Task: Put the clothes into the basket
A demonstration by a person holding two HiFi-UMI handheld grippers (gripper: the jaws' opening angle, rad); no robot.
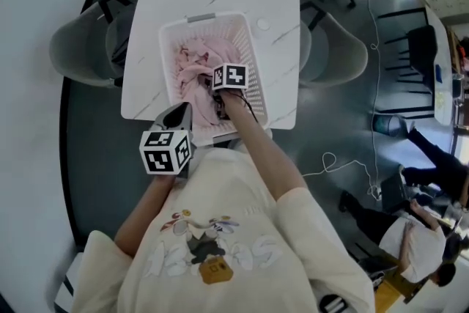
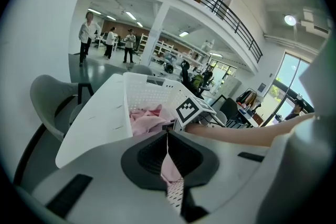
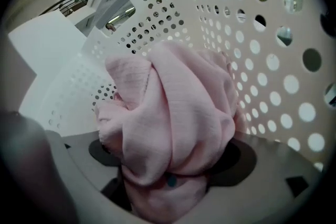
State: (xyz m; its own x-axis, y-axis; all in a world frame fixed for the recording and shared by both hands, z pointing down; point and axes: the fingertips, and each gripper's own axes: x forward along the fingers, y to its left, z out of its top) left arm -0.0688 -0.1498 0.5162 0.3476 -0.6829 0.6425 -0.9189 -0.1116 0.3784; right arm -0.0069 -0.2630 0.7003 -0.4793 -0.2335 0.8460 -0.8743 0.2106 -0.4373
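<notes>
Step in hand: letting go. The right gripper point(image 3: 170, 164) is sunk inside the white perforated plastic basket point(image 1: 249, 40), which stands on the white marble-patterned tabletop point(image 1: 278, 4). Its jaws stand wide, with the pink crumpled cloth garment point(image 3: 173, 113) bunched loosely between them. Dark pad faces show bare on either side, so I judge the cloth is no longer gripped.

The left gripper point(image 2: 168, 139) hangs at the basket's near left corner, jaws together at the tips. A pink sliver shows in the slit behind them. Whether that is a nipped fold or cloth seen through the gap, I cannot tell.

Garment: a heap in the basket's middle and near half, resting against the perforated wall.

Next move, as I judge it: lift the right gripper straight up and clear, watching that no fold rides up on a jaw.

Lie: from the head view the heap's long axis runs along the basket's length, away from the person. It is too rumpled to show any pointing end.
</notes>
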